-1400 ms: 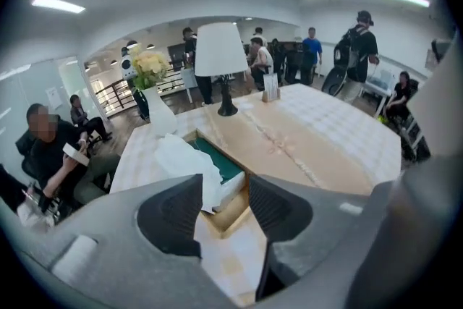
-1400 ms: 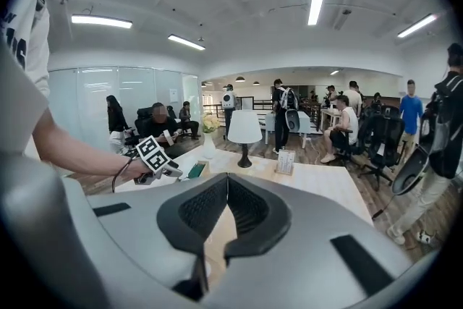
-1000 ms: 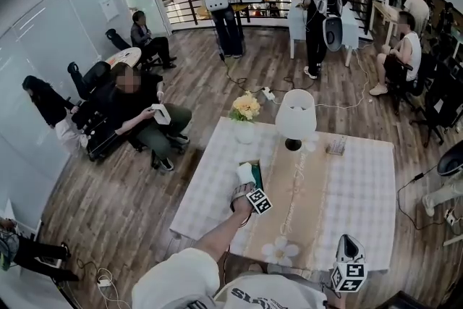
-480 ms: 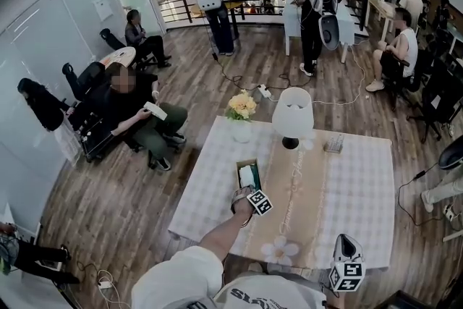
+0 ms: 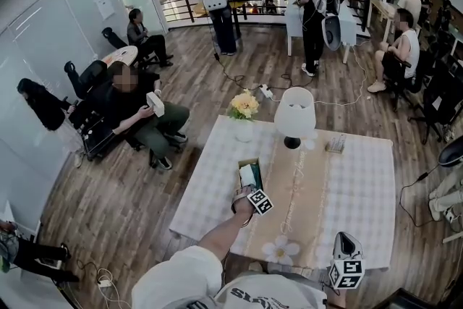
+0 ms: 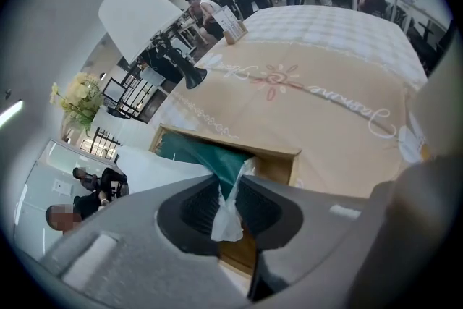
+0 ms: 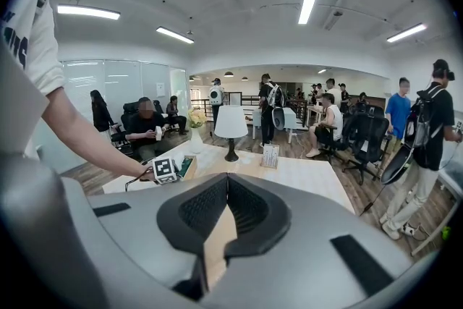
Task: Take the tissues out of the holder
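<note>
A wooden tissue holder (image 5: 250, 164) with a green pack inside lies on the table's beige runner. In the left gripper view a white tissue (image 6: 227, 219) sticks up out of the holder (image 6: 277, 153). My left gripper (image 6: 230, 183) is at the holder's near end (image 5: 244, 189). Its jaws are closing, and the tissue is pinched between the pads. My right gripper (image 5: 346, 240) hangs at the table's near edge, far from the holder, shut with nothing in it (image 7: 227, 177). The right gripper view shows the holder (image 7: 187, 167) beside the left hand.
A white lamp (image 5: 295, 116) and a vase of yellow flowers (image 5: 244, 112) stand at the table's far side, with a small card stand (image 5: 336, 146) to the right. A seated person (image 5: 137, 108) is left of the table. Others stand and sit farther back.
My left gripper has drawn back a little from over the holder, so the holder's top now shows. The right gripper has stayed in place.
</note>
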A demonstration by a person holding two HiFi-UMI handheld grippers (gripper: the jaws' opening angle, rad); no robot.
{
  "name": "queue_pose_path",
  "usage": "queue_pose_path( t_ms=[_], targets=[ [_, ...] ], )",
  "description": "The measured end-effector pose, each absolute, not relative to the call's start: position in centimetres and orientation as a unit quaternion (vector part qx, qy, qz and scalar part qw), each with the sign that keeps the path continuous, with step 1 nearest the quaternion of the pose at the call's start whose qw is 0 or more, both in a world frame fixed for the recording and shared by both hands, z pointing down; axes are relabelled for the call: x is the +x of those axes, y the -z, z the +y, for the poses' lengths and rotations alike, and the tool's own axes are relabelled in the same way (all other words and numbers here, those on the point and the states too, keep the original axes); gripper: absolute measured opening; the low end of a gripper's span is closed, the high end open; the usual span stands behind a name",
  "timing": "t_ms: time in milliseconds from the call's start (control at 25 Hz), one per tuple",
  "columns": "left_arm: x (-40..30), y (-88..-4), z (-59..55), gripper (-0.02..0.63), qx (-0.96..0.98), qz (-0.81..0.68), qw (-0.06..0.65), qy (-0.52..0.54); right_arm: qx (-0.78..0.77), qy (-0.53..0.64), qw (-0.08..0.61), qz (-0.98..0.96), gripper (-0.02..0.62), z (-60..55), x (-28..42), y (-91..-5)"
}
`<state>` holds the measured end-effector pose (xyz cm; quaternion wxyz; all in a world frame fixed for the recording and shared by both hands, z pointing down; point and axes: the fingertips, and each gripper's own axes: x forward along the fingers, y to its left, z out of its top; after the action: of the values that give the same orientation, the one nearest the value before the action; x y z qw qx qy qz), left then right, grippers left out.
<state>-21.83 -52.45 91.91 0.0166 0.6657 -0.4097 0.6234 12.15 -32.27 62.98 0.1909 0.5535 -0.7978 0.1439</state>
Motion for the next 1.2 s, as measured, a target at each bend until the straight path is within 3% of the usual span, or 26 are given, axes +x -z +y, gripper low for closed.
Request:
queue_pose_path(
  t_ms=[600, 1200],
  targets=[
    [-23.3, -85.5, -49.8, 0.067, 0.678, -0.434, -0.069, -0.589, 0.523, -0.131, 0.189, -0.821, 0.008, -33.4, 9.0, -62.4],
    [-20.3, -67.5, -40.3, 0.067, 0.734, -0.391, -0.202, -0.518, 0.498, -0.126, 0.180, -0.839, 0.009, -34.3, 6.5, -62.4]
  ],
)
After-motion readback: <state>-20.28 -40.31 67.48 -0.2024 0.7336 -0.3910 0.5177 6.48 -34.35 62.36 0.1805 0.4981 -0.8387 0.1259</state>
